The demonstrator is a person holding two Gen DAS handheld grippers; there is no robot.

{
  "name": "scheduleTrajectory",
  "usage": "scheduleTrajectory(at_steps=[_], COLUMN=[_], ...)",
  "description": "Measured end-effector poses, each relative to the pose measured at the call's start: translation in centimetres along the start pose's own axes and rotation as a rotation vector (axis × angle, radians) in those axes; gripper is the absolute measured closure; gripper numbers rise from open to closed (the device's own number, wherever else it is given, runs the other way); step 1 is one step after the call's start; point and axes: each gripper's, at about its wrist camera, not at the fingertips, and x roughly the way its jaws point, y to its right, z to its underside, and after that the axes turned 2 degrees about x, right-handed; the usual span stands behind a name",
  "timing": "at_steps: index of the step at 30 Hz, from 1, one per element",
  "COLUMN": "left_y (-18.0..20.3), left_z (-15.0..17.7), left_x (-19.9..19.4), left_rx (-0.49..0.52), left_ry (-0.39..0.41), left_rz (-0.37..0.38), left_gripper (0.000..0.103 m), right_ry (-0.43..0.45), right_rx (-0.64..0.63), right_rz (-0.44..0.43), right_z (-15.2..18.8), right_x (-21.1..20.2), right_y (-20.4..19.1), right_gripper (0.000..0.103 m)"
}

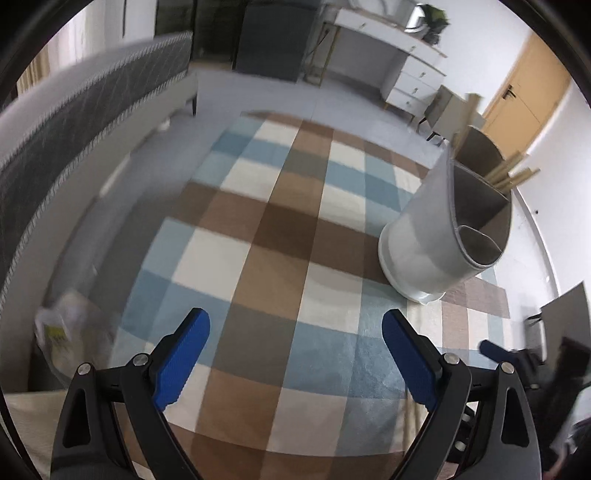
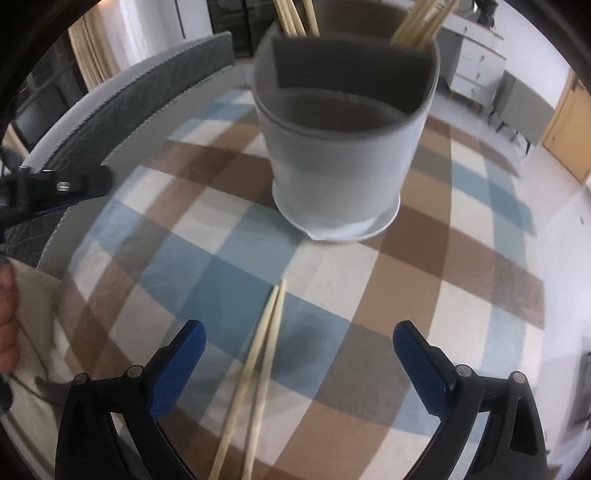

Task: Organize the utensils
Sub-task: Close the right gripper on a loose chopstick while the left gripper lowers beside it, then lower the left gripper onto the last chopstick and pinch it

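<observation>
holder [image 2: 343, 162]: 1 | loose chopsticks on cloth [image 2: 264, 354]: 2 | grippers: 2

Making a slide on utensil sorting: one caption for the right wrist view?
Open right gripper above a pair of chopsticks on checked cloth, before a grey divided holder.

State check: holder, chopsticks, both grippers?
Utensil holder: upright on the checked tablecloth, divided, front compartment looks empty.
Chopsticks in holder: standing in the back compartments.
Loose chopsticks: a pair flat on the cloth, side by side, tips toward the holder.
Right gripper: open, straddling the loose pair, not touching it.
Left gripper: open, empty.
</observation>
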Motion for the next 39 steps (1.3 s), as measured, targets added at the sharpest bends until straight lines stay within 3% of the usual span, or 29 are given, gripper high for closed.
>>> scheduleTrajectory(at_steps=[4,9,14,17,22,26,29,32,34,39], left_y=[-0.4,-0.1,-0.3,-0.3,-0.4,-0.8,-0.9,-0.9,-0.8,-0.1], left_z=[-0.1,-0.1,-0.1,-0.1,-0.1,0.0,0.1,0.2,0.2,0.4], left_x=[0.8,1.2,1.6,1.6,1.7,2.1,2.1,2.2,2.2,1.9], left_rx=[-0.036,-0.027,-0.04,-0.04,-0.038,-0.053,-0.052,-0.054,-0.053,-0.036], left_ry=[-0.035,-0.048,-0.07,-0.073,-0.069,-0.084,-0.085,-0.101,-0.111,-0.115], left_rz=[0.004,0.0,0.003,0.002,-0.007,-0.016,-0.024,-0.007,0.006,0.016], left_gripper=[0.011,0.011,0.011,0.011,0.011,0.011,0.011,0.011,0.011,0.011], right_ry=[-0.029,-0.069,-0.101,-0.123,-0.116,-0.103,-0.088,-0.07,-0.067,-0.04], right_rx=[-0.053,-0.025,0.022,0.013,-0.036,-0.02,-0.022,-0.014,0.012,0.114], right_rz=[0.03,0.039,0.018,0.002,0.071,0.06,0.041,0.038,0.035,-0.023], right_z=[-0.2,-0.1,0.3,0.3,-0.1,-0.8,-1.2,-1.1,-1.1,-1.4], right_x=[1.1,1.8,1.9,2.4,2.8,3.1,3.4,3.5,3.4,2.5], right_y=[-0.5,0.1,0.9,0.6,-0.3,-0.7,-1.0,-1.0,-0.7,1.3], right_gripper=[0.025,0.043,0.046,0.054,0.059,0.061,0.068,0.081,0.098,0.099])
